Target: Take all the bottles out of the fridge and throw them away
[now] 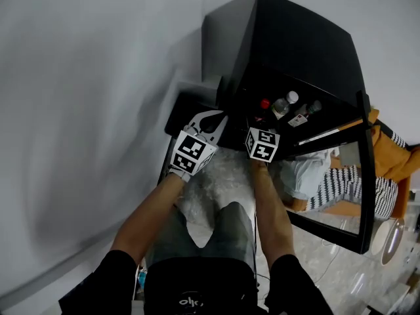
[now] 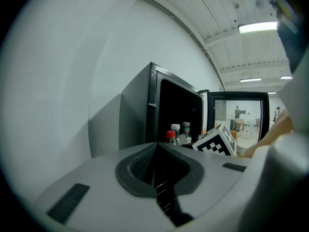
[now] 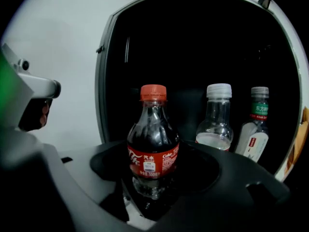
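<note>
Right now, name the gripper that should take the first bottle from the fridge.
Right. The right gripper has its jaws open around the red-capped cola bottle; the left gripper has its jaws together, outside the fridge.

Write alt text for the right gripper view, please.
A red-capped cola bottle stands between the wide-open jaws, at the mouth of a dark fridge. To its right stand a clear white-capped bottle and a green-labelled bottle.

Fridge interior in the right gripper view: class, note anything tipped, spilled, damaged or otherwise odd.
Nothing stands out. The cola bottle, the clear bottle and the green-label bottle all stand upright with caps on inside the fridge; no spill or damage shows.
</note>
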Demonstrator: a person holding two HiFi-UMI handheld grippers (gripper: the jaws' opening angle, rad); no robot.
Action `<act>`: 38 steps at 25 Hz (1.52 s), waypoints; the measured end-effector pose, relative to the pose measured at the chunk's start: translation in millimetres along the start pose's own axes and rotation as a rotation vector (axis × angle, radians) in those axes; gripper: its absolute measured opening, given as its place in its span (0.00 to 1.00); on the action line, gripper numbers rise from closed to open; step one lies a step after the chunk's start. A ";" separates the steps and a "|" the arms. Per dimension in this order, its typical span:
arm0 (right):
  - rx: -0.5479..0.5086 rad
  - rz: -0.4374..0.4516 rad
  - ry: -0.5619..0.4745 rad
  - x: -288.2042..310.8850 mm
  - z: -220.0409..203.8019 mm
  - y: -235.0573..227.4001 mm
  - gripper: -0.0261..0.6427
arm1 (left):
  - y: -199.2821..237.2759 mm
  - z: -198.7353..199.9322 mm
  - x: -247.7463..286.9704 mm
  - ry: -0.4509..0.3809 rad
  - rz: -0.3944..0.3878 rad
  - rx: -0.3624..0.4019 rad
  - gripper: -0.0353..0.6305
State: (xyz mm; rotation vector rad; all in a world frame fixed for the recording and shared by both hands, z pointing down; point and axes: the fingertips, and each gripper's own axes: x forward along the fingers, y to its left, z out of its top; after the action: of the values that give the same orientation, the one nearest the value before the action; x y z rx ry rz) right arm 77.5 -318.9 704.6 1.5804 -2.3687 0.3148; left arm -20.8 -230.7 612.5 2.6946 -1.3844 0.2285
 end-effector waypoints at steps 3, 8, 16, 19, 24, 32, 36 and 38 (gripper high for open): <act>-0.004 0.013 0.020 -26.0 9.3 4.8 0.49 | -13.7 17.3 -5.8 0.015 -0.025 0.004 0.06; 0.003 0.025 0.043 -74.6 31.4 10.7 0.49 | -31.7 51.8 -23.5 0.029 -0.039 0.002 0.06; 0.037 0.054 0.059 -172.3 85.9 21.1 0.49 | -61.1 98.6 -74.2 0.078 -0.023 -0.083 0.06; 0.051 0.058 0.050 -205.3 110.1 22.5 0.49 | -71.8 118.3 -90.7 0.076 -0.015 -0.094 0.06; 0.020 0.079 0.019 -248.2 151.0 16.0 0.49 | -88.9 151.0 -107.2 0.031 0.001 -0.150 0.06; -0.046 0.127 -0.006 -273.6 174.8 21.7 0.49 | -99.3 171.9 -117.4 -0.001 0.023 -0.140 0.06; -0.077 0.167 -0.014 -273.3 181.2 40.7 0.49 | -90.9 173.9 -131.8 -0.011 0.051 -0.134 0.06; -0.087 0.192 -0.014 -272.1 182.9 55.2 0.49 | -83.5 170.5 -144.1 -0.010 0.073 -0.138 0.06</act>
State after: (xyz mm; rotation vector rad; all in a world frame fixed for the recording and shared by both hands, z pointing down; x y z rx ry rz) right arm 106.2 -122.8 437.6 1.3244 -2.5138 0.2357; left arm -21.0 -94.4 416.9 2.5404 -1.4466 0.1202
